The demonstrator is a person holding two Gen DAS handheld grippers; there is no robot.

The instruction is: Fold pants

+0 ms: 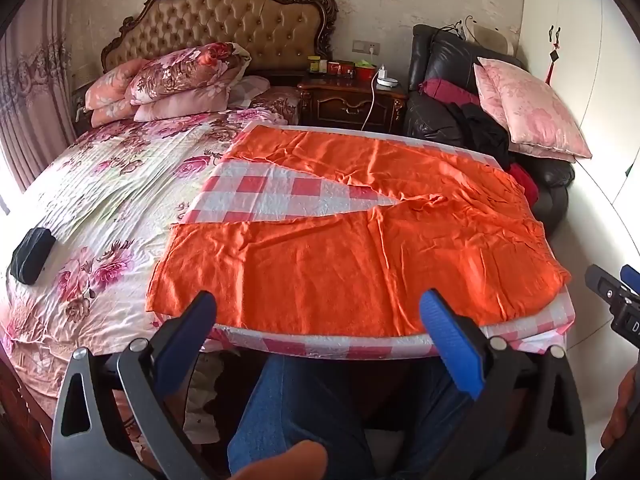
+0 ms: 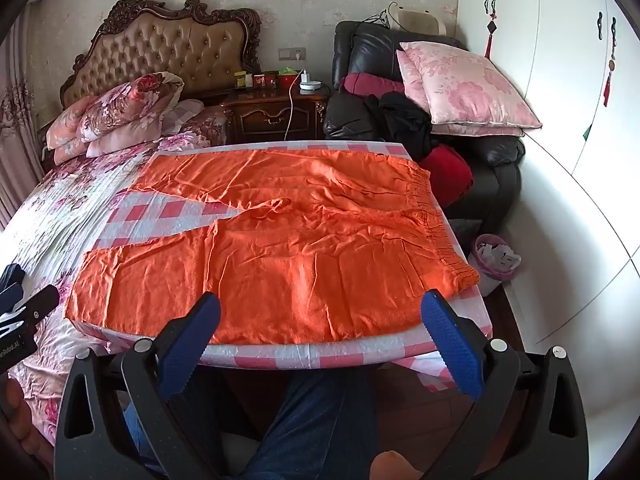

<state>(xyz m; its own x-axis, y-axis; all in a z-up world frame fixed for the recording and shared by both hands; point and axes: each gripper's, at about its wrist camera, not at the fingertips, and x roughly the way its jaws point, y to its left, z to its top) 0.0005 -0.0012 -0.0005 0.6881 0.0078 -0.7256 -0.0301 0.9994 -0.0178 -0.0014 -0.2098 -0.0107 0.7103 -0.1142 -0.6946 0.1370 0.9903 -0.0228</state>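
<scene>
Orange pants [image 1: 340, 256] lie spread flat on a red-and-white checked board [image 1: 260, 188], legs pointing left and apart, elastic waistband [image 2: 444, 232] at the right. My left gripper [image 1: 320, 320] hovers open at the board's near edge, over the near leg's lower edge, nothing between its blue pads. My right gripper [image 2: 320, 320] is open too, above the near edge by the waist end of the pants [image 2: 280, 248], holding nothing. Each gripper shows at the edge of the other's view: the right gripper's body [image 1: 616, 300], the left gripper's body [image 2: 20, 320].
The board [image 2: 280, 354] rests beside a floral bed [image 1: 100, 200] with stacked pillows [image 1: 172, 80]. A black case [image 1: 32, 256] lies on the bed. A dark armchair [image 2: 400, 92] with a pink cushion, clothes and a small bin [image 2: 496, 258] stand right. The person's jeans-clad legs [image 1: 304, 412] sit below.
</scene>
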